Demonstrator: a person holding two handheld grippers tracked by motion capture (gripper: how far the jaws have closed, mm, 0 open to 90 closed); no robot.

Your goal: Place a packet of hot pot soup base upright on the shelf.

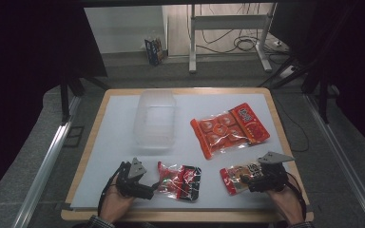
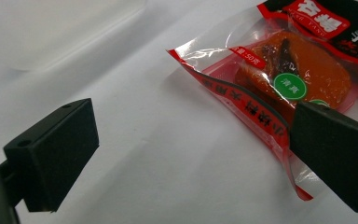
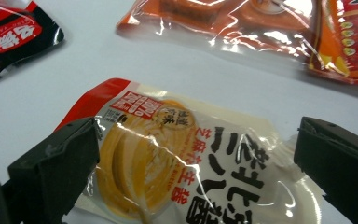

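A white sheet is covering the bench [image 1: 123,123], leaving a wooden rim showing around it. Dark curtains are hanging at both sides, and beyond the far edge a grey floor is running to a pale wall, where a metal stand [image 1: 228,38] is standing among loose cables.

The left tool [image 1: 156,186] is lying low at the near left with its jaws spread wide; in the left gripper view the red pouch [image 1: 179,181] is sitting by 1 jaw, its near edge just beside that jaw and not pinched. The right tool [image 1: 245,180] is lying at the near right, jaws also spread, with the noodle pouch [image 1: 235,176] resting flat on the sheet between them, unpinched.

A clear tub [image 1: 156,118] is standing mid-bench toward the far side. An orange pack [image 1: 229,129] is lying to its right, apart from both pouches.
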